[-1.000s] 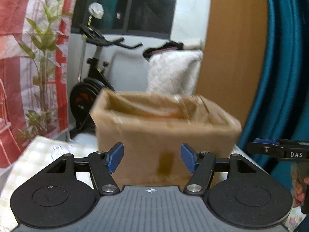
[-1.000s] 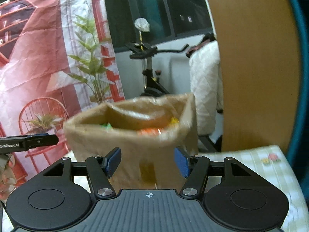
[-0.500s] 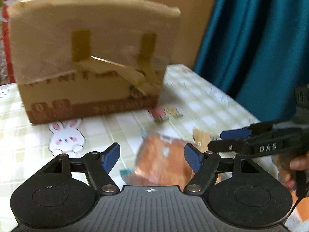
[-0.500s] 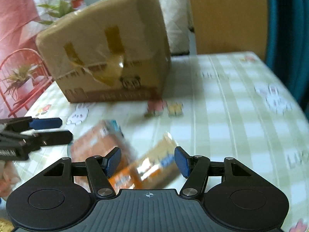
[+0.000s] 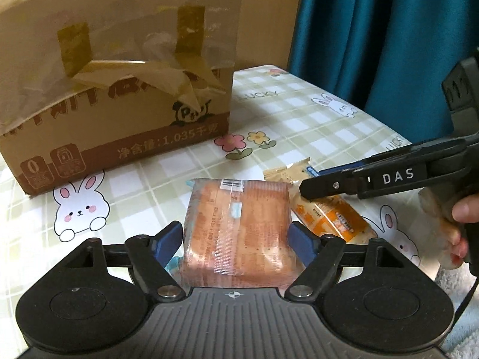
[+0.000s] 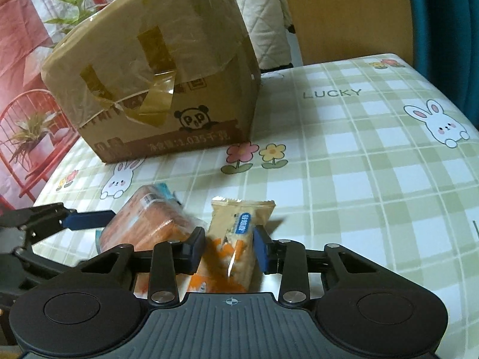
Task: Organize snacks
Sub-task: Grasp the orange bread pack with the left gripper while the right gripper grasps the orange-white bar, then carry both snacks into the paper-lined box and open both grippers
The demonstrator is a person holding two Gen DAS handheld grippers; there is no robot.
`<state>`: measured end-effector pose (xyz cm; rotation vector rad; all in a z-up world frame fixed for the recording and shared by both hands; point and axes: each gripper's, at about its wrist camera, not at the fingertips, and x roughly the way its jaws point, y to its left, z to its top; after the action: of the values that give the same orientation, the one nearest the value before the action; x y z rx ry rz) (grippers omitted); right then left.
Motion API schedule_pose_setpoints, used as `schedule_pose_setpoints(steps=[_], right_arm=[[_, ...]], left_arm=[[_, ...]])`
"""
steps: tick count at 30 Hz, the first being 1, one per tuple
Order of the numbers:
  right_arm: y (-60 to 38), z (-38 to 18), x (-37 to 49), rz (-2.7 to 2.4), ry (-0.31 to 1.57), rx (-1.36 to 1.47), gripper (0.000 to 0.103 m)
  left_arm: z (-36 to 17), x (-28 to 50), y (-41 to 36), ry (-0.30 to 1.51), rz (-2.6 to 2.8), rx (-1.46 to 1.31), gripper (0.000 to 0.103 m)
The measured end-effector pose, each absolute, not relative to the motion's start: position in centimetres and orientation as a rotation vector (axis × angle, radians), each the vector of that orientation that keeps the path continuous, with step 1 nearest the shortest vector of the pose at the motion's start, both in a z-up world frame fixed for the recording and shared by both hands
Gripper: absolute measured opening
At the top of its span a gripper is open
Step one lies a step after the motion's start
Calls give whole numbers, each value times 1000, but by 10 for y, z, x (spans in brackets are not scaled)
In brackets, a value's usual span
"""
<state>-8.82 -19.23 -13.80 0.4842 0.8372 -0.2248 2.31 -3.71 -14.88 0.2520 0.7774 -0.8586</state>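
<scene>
An orange cracker pack [image 5: 238, 230] lies on the checked tablecloth, between the fingers of my left gripper [image 5: 236, 240]; the pads sit at its sides and the jaws stand wide. It also shows in the right wrist view [image 6: 149, 224]. A tan and orange snack bar [image 6: 236, 239] lies beside it, between the fingers of my right gripper [image 6: 229, 249], whose jaws have narrowed around it. The bar also shows in the left wrist view [image 5: 329, 212], under the right gripper's finger [image 5: 359, 179].
A taped cardboard box [image 5: 116, 77] stands on the table behind the snacks; it also shows in the right wrist view [image 6: 158, 86]. The tablecloth [image 6: 359, 164] runs right to a rounded edge by a teal curtain [image 5: 389, 30]. A wooden panel [image 6: 344, 12] stands behind.
Both grippers dropped from box height down to the table. The left now straddles the cracker pack and the right has narrowed around the snack bar.
</scene>
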Motion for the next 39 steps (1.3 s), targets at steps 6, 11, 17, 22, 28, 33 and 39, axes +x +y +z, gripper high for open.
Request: schedule_pose_setpoints(steps=[6, 11, 17, 22, 28, 33, 39], right_arm=[[-185, -135, -88, -239, 836, 432, 41], [-174, -136, -86, -224, 862, 363, 51], [-166, -144, -80, -229, 890, 321, 49], [-161, -149, -74, -223, 906, 274, 40], [-155, -148, -70, -191, 895, 211, 33], [-161, -132, -74, -182, 807, 228, 33], [-172, -89, -68, -178, 664, 200, 33]], left_arm=[[-159, 36, -30, 791, -768, 214, 77], [-162, 47, -4, 803, -625, 132, 77], [-165, 54, 35, 807, -491, 50, 78], [-164, 57, 55, 801, -420, 7, 78], [-162, 54, 59, 784, -407, -17, 72], [-154, 47, 73, 746, -398, -66, 72], [-117, 48, 82, 643, -382, -105, 72]])
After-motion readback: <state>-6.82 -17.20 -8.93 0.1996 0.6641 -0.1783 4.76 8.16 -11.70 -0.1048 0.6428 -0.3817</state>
